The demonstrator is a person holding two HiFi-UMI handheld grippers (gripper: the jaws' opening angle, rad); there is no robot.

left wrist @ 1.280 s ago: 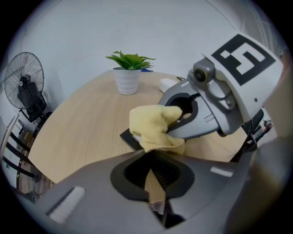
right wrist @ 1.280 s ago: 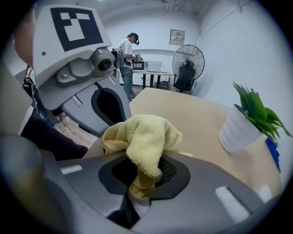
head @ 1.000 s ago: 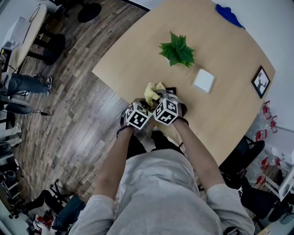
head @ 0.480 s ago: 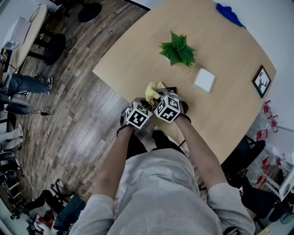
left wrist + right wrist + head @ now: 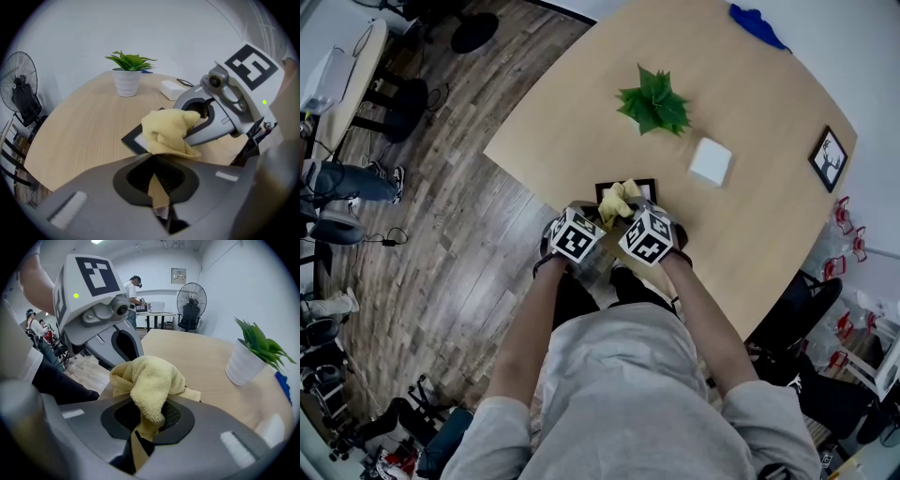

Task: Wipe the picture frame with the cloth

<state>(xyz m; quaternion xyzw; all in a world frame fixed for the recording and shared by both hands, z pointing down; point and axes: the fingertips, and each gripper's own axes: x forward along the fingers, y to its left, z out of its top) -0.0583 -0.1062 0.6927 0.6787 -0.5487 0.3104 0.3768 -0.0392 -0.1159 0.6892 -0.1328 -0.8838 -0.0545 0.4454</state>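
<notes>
A black picture frame (image 5: 639,184) (image 5: 133,139) lies near the front edge of the wooden table (image 5: 572,94). A yellow cloth (image 5: 617,200) (image 5: 168,133) (image 5: 147,378) is bunched on its near part. My right gripper (image 5: 145,423) (image 5: 647,236) is shut on that cloth and holds it against the frame. My left gripper (image 5: 157,178) (image 5: 577,236) sits beside it on the left. Its jaws are closed at the frame's near edge, which is hidden under the gripper body.
A potted green plant (image 5: 654,101) (image 5: 127,75) and a white box (image 5: 711,161) stand behind the frame. A second frame with a deer print (image 5: 829,159) lies at the table's right edge, a blue cloth (image 5: 757,23) at the far corner. A fan (image 5: 190,305) stands beyond.
My right gripper has drawn back a little toward the person with the cloth, and more of the frame's far edge shows. The left gripper has barely moved.
</notes>
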